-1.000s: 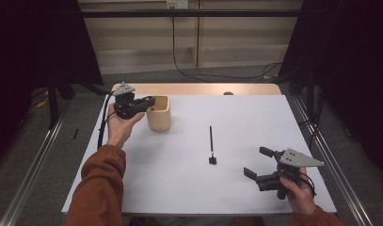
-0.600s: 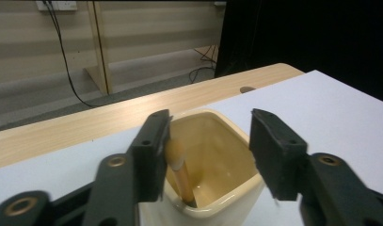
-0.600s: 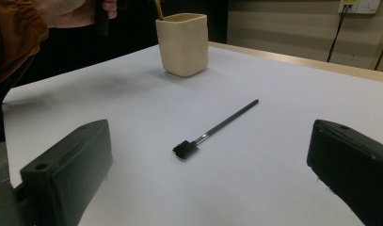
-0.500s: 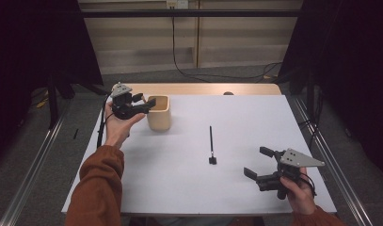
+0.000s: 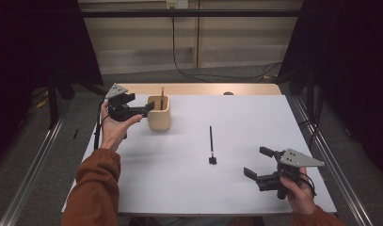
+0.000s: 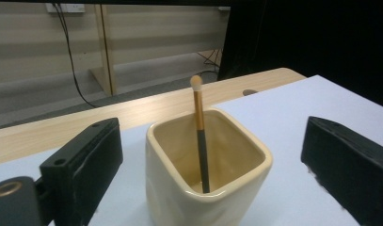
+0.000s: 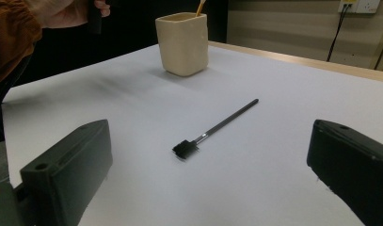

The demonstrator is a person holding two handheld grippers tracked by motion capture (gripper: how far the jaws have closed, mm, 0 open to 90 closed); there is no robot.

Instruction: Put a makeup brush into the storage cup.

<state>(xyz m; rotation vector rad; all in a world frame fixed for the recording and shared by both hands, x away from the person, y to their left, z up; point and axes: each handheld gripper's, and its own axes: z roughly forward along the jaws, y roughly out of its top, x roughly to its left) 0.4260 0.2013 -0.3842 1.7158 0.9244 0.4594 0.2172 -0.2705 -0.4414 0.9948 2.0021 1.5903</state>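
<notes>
A cream square cup (image 5: 159, 117) stands at the table's far left, with a brush with an orange and black handle (image 5: 162, 98) leaning upright inside it. My left gripper (image 5: 141, 103) hovers just left of the cup's rim. Its jaws have just been opening and now stand open, pressing on nothing. In the left gripper view the cup (image 6: 179, 197) and the brush (image 6: 198, 122) sit ahead between the wide jaws of the left gripper (image 6: 212, 136). A black brush (image 5: 211, 143) lies flat mid-table. My right gripper (image 5: 257, 161) rests open at the near right, facing the black brush (image 7: 217, 127).
The white table top (image 5: 255, 117) is bordered by a wooden strip (image 5: 203, 89) at the far edge. Metal rails run along both sides. A sleeve (image 7: 10, 37) and hand show at the upper left of the right gripper view, near the cup (image 7: 182, 44).
The left gripper's jaws have opened and drawn slightly back to the left from over the cup. The orange-handled brush now stands free in the cup. The right gripper has not moved.
</notes>
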